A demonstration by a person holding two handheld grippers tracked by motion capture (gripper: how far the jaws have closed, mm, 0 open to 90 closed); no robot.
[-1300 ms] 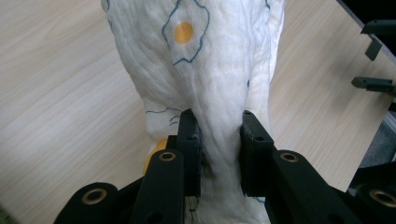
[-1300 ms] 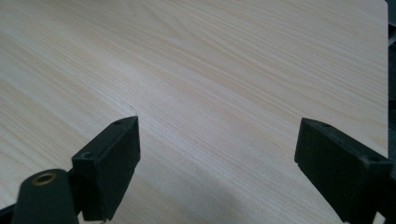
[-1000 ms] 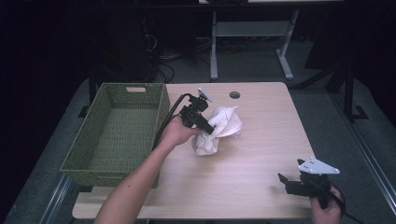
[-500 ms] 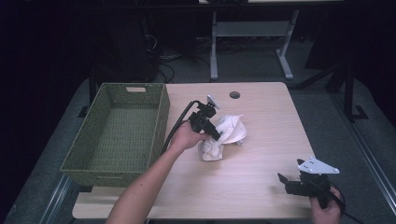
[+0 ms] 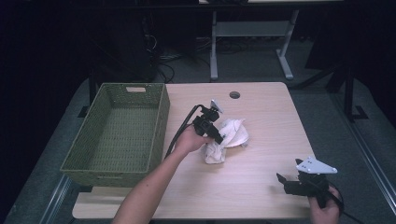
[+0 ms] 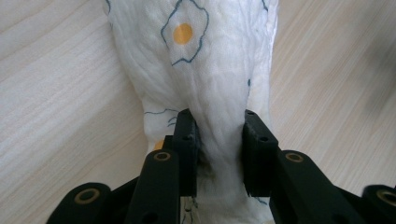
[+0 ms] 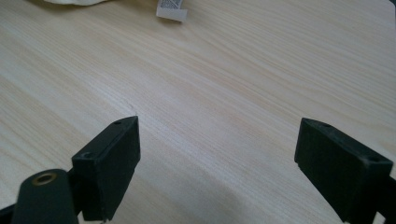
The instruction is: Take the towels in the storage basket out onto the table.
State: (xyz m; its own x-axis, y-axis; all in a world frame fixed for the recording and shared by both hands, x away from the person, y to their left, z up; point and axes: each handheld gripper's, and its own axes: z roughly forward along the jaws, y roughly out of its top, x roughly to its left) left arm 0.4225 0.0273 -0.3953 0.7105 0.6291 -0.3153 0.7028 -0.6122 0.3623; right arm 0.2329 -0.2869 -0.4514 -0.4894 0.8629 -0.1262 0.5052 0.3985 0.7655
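So the left gripper (image 5: pixel 221 138) is sitting right on the white cloth (image 5: pixel 227 140) near the middle of the table (image 5: pixel 261 112), and in the left gripper view its two black jaws are pinching a bunched ridge of that cloth (image 6: pixel 205 70) between them, with fabric bulging on both sides of the pads, so it's grasping the cloth. The jaws have just been easing apart a touch, but the fabric is still squeezed between them. The cloth is white with little blue-outlined orange-dot shapes, crumpled in a heap and lying flat on the wood, just right of the green woven basket (image 5: pixel 116 135) but not touching it. The right gripper (image 5: pixel 283 182) is hanging out well apart at the near right corner, jaws spread wide over bare wood with nothing between them (image 7: pixel 217 154); a white tag (image 7: pixel 171 10) at the cloth's edge is peeking in at the far end of that view. Room-wise, there's open tabletop to the right and near side of the cloth, plus a strip at the far side around the round cable hole (image 5: pixel 234 95). The basket is hogging the left side, hanging over the left edge of the table.
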